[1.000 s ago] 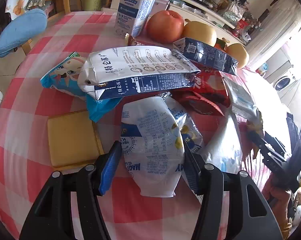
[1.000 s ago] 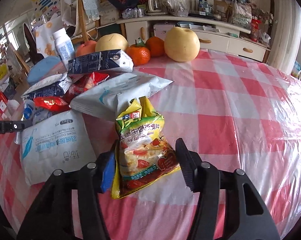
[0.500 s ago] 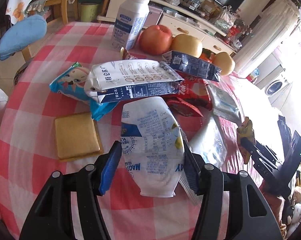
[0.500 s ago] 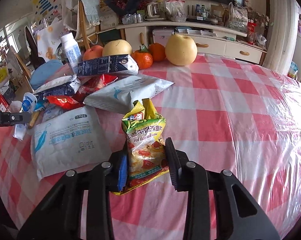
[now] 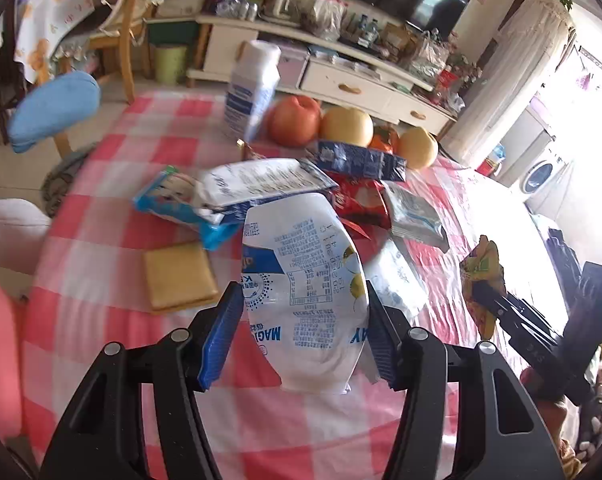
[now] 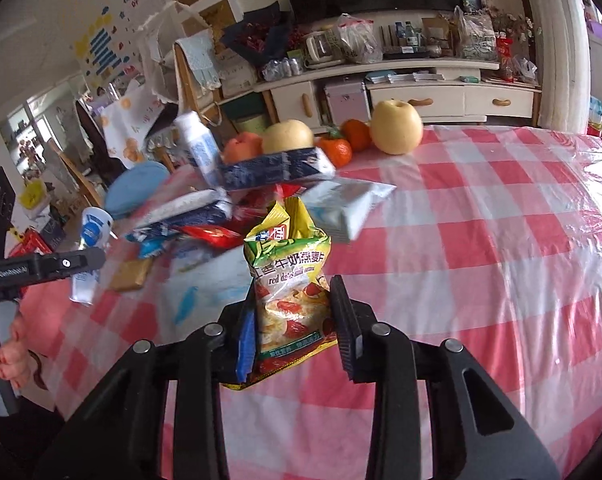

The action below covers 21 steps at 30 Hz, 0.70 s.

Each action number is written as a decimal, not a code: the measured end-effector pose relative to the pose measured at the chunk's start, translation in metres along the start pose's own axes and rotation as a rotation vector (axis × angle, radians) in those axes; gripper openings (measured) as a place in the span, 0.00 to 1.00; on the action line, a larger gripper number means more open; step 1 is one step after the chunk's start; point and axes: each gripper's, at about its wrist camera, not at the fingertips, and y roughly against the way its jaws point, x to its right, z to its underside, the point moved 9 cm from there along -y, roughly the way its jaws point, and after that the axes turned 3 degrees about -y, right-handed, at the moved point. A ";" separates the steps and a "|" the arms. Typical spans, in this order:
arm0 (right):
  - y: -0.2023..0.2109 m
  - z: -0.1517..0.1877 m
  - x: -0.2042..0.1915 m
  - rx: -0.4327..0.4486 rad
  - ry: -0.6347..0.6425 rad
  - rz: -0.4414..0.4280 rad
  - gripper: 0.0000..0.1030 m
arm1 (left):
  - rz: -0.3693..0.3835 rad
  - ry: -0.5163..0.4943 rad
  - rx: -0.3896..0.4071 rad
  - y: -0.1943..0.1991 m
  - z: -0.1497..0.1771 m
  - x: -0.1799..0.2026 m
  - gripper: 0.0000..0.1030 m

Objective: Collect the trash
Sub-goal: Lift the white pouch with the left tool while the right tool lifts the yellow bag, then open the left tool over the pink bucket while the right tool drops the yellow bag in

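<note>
Up off the checked worktop (image 6: 481,240), each gripper has a wrapper. The left gripper (image 5: 301,334) pinches a white pouch (image 5: 305,280) by its sides; the right gripper (image 6: 297,328), jaws just closed in, squeezes a yellow packet (image 6: 291,280). Both look empty, light, crinkly and slippery, so I'd grab mid-body. Farther back: around six more wrappers, one bottle (image 5: 253,88), five fruits.
</note>
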 end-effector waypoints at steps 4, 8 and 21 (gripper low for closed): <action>-0.004 0.010 -0.048 -0.030 0.030 -0.072 0.34 | -0.019 0.033 0.053 0.027 -0.002 -0.017 0.58; -0.012 0.022 -0.112 -0.072 0.096 -0.164 0.34 | -0.053 0.088 0.105 0.054 -0.008 -0.045 0.58; -0.032 0.050 -0.352 -0.174 0.322 -0.482 0.34 | -0.265 0.481 0.270 0.151 0.009 -0.226 0.58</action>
